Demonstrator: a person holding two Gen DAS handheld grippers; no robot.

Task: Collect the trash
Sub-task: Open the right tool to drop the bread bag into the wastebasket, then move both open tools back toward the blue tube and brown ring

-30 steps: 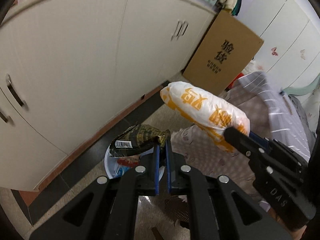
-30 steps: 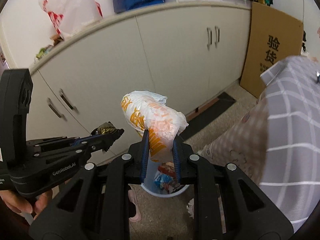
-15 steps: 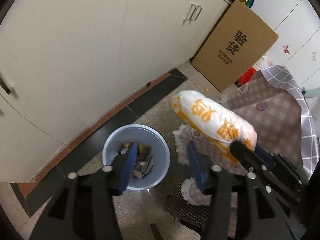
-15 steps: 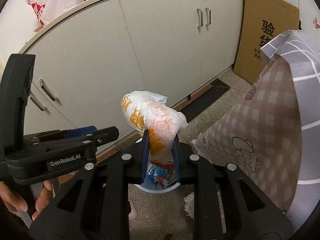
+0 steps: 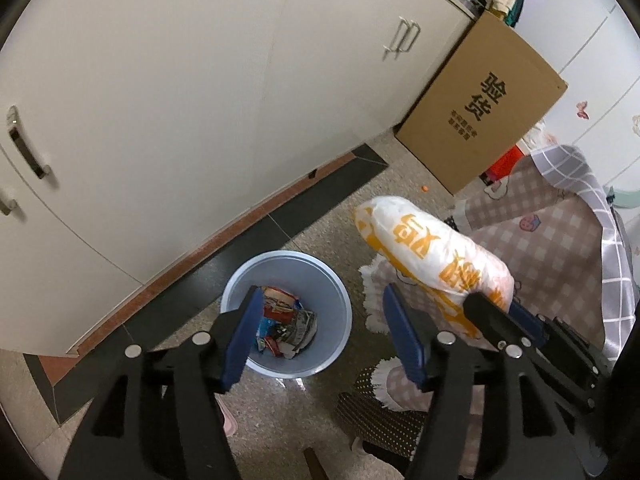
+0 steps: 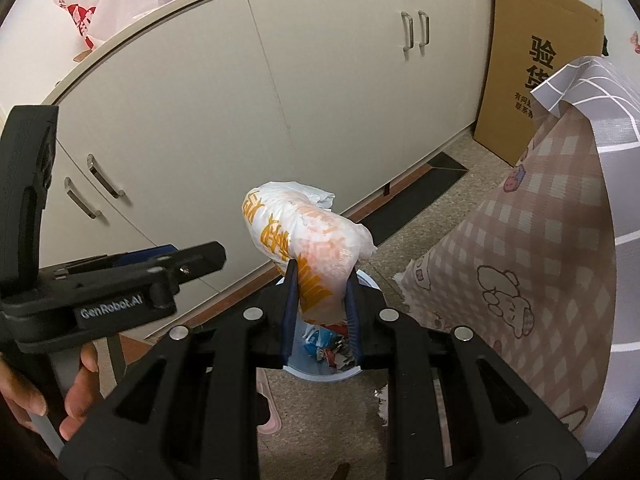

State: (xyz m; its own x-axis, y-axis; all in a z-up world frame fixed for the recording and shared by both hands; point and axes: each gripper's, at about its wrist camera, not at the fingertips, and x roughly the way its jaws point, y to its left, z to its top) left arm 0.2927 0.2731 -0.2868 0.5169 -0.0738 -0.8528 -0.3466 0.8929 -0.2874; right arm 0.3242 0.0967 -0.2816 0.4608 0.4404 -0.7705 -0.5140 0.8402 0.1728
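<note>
Left gripper: jaws have just been opening, now spread wide with nothing between them. Bin sits directly below and ahead of the gap; wrappers lie inside (dark packet not made out among them). Right gripper: jaws clamped on the bag, white with orange print, which sticks out past the tips above the bin's far rim. Cabinet beyond both.
</note>
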